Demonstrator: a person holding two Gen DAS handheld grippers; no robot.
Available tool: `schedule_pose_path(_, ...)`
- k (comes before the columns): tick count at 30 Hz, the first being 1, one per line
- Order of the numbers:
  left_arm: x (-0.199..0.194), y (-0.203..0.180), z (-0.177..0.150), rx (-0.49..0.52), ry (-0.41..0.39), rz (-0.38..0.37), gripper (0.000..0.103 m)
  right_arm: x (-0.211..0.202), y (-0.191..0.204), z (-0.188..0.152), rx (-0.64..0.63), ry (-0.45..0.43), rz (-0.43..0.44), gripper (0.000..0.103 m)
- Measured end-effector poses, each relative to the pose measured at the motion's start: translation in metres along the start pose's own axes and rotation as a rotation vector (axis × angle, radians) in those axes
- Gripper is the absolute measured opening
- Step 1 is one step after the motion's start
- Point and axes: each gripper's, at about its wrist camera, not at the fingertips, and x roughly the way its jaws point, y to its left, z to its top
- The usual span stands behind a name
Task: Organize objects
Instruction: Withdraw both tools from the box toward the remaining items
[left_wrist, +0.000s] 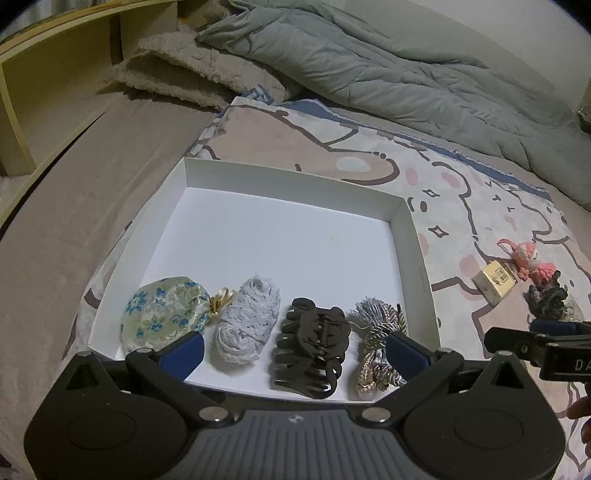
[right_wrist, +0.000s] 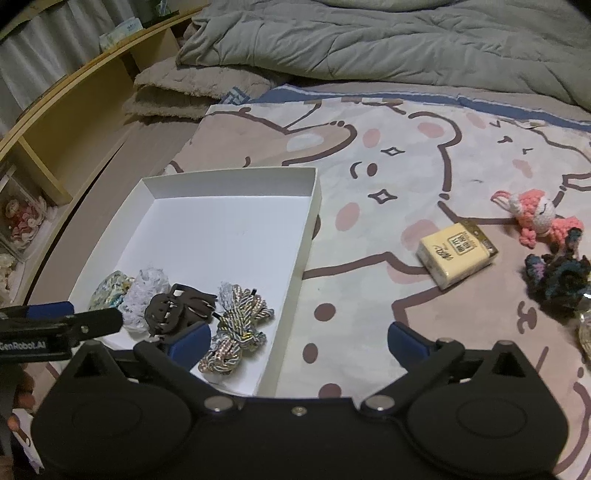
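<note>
A white box (left_wrist: 412, 225) (right_wrist: 308, 225) lies on the bed. Along its near side lie a floral pouch (left_wrist: 162, 314) (right_wrist: 109, 286), a white lace bundle (left_wrist: 247, 321) (right_wrist: 142, 295), a dark claw hair clip (left_wrist: 310, 350) (right_wrist: 177, 306) and a coil of braided cord (left_wrist: 376, 339) (right_wrist: 236, 328). My left gripper (left_wrist: 295, 350) is open and empty over the box's near edge. My right gripper (right_wrist: 299, 345) is open and empty, straddling the box's right wall. Right of the box lie a cream packet (left_wrist: 495, 282) (right_wrist: 456, 254), a pink crochet toy (left_wrist: 532, 260) (right_wrist: 539, 218) and a dark crochet piece (left_wrist: 546, 297) (right_wrist: 557, 277).
A cartoon-print cloth (right_wrist: 399, 155) covers the bed under the box. A grey-green quilt (left_wrist: 369, 62) and a beige fleece blanket (left_wrist: 173, 70) are piled at the back. A yellow wooden shelf (right_wrist: 74, 110) stands at the left. A shiny object (right_wrist: 585, 332) sits at the right edge.
</note>
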Motion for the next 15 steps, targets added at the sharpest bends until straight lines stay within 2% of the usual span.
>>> schedule_pose_path(15,-0.009,-0.009,0.004,0.024,-0.017,-0.004,0.103,-0.027,-0.021,0.001,0.015,-0.057,-0.019,0.103)
